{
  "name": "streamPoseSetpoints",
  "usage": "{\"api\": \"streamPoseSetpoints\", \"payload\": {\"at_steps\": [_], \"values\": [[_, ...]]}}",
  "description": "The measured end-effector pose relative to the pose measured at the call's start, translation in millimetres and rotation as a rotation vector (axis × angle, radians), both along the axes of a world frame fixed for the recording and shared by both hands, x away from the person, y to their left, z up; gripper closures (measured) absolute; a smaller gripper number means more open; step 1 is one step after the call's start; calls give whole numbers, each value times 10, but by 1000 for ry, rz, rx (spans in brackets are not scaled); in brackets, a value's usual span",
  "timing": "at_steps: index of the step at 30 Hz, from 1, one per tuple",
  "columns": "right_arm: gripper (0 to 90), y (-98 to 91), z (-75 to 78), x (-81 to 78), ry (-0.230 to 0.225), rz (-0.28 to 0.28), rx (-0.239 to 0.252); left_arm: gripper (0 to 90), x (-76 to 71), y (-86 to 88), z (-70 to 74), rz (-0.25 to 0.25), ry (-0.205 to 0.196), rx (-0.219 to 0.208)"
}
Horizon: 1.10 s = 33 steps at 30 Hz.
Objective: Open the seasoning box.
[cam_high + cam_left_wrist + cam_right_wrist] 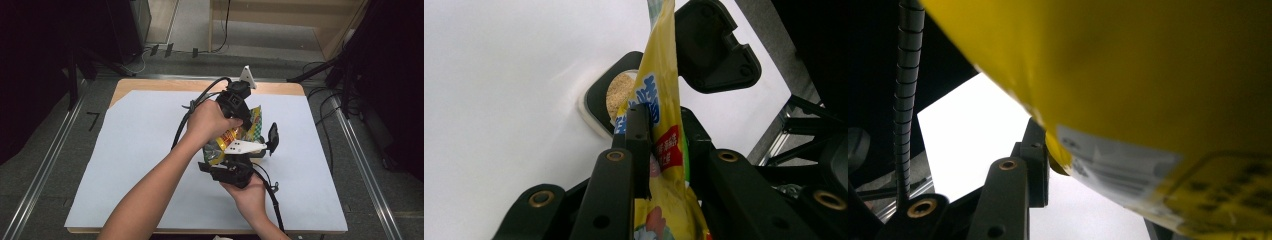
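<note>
we see a yellow snack bag (pixel 239 134) held up above the middle of the white sheet (pixel 140 150) that covers the table (pixel 150 85), caught between both grippers. it is crinkled, with red and blue print on its face and a green checked patch toward its far side. in the left gripper view the bag (pixel 664 125) stands on edge and runs up between the two black jaws, which clamp its flat sides. the left gripper (pixel 235 100) comes at the bag from the far side, with the left hand (pixel 210 122) wrapped around its body and its cable looping back over the sheet. the right gripper (pixel 232 167) sits at the near side under the bag, carried by the right hand (pixel 247 192), with its grey three-cornered plate lying across the bag's lower part. in the right gripper view the bag (pixel 1128 75) looms over the jaws and one jaw presses against its lower edge beside a pale printed label, so we take it as gripping the bag too. beyond the bag, the left gripper view shows a small black container (pixel 616 97) on the sheet with a tan, grainy filling, its hinged black lid (pixel 714 47) standing open just beside it.
</note>
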State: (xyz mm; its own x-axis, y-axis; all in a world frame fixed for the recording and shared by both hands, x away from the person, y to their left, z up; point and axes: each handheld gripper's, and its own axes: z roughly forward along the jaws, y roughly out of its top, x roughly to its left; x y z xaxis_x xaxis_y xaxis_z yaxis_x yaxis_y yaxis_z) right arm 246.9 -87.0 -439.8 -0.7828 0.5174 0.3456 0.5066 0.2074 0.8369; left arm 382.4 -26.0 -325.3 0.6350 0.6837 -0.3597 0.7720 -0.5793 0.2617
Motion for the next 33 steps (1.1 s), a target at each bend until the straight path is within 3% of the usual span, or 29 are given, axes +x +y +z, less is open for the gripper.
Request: {"api": "streamPoseSetpoints", "payload": {"at_steps": [33], "values": [[657,-19,12,-15,6,-11,22,797,-14,-36,-3,-4,-3,2]]}}
